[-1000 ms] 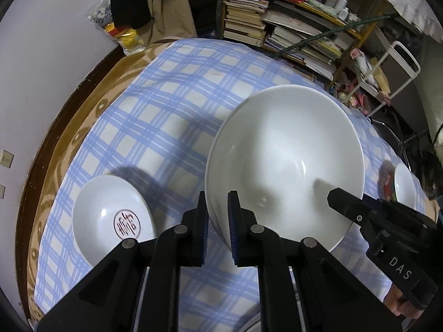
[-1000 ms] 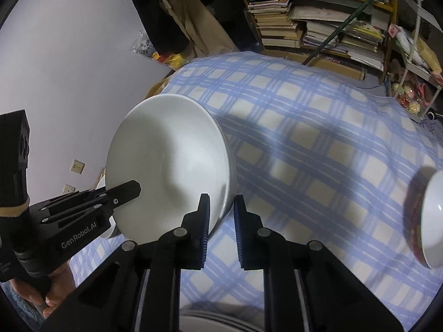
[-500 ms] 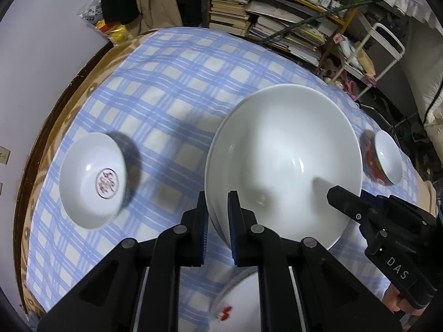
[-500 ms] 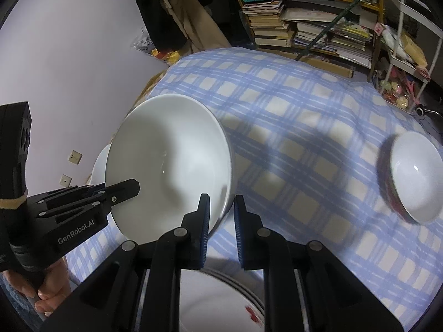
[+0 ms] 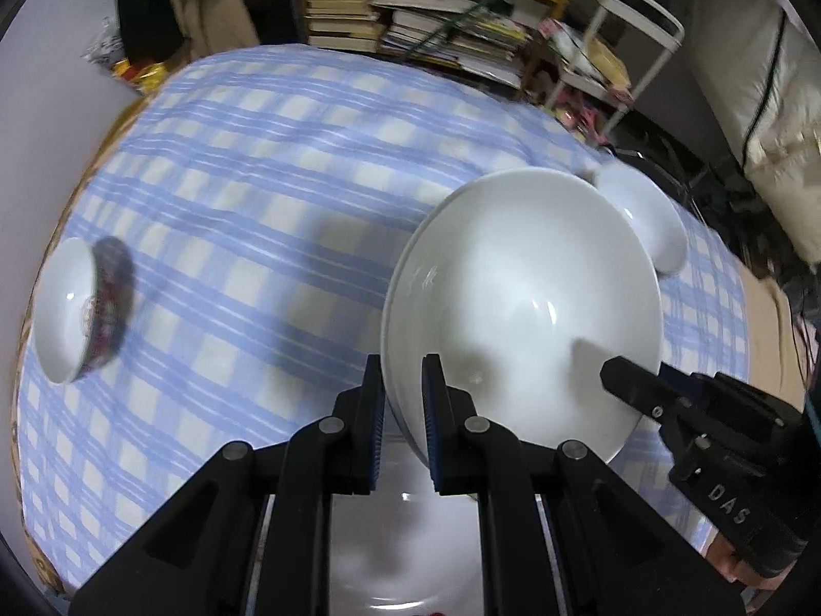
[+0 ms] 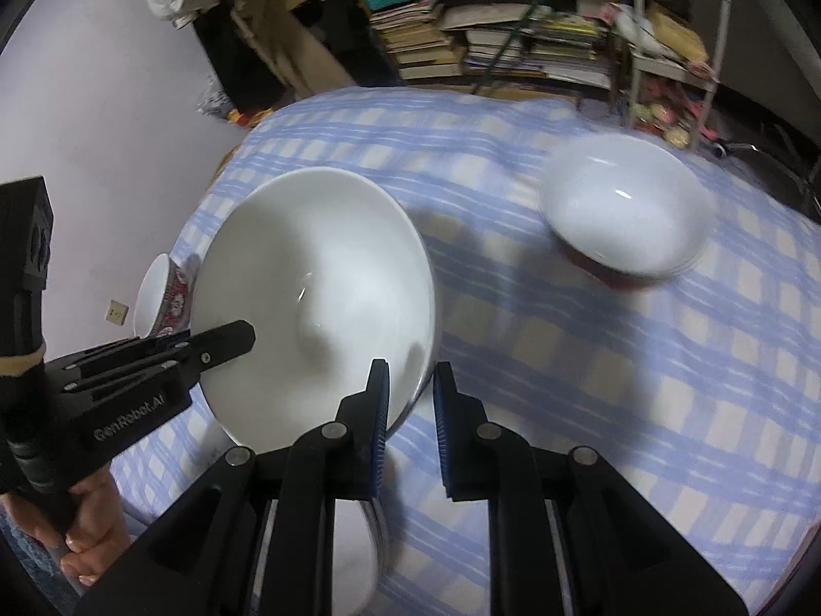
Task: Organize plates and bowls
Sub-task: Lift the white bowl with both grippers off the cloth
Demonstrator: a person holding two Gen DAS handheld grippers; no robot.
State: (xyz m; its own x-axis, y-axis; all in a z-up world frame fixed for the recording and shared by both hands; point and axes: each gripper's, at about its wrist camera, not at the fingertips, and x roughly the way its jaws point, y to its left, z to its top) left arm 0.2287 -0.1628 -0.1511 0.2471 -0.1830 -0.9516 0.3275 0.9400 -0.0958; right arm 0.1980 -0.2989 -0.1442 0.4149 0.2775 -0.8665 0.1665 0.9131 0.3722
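Note:
A large white bowl (image 5: 523,308) hangs above the blue checked tablecloth (image 5: 256,195), carried between both grippers. My left gripper (image 5: 402,374) is shut on its left rim. My right gripper (image 6: 410,380) is shut on the opposite rim of the same bowl (image 6: 318,297). Under the bowl, at the near table edge, lies a white plate (image 5: 410,539), partly hidden by my fingers. A small bowl with a red patterned outside (image 5: 77,308) stands at the left. Another white bowl with a red outside (image 6: 626,210) stands at the far right.
Shelves stacked with books (image 5: 436,15) and a white metal rack (image 5: 636,51) stand beyond the table's far edge. A pale wall (image 6: 102,102) lies to the left. A person's hand (image 6: 77,523) grips the left tool's handle.
Both grippers have carried the large bowl across the table toward the near edge. The white plate has come into view beneath it, and the small patterned bowl has slid off to the left.

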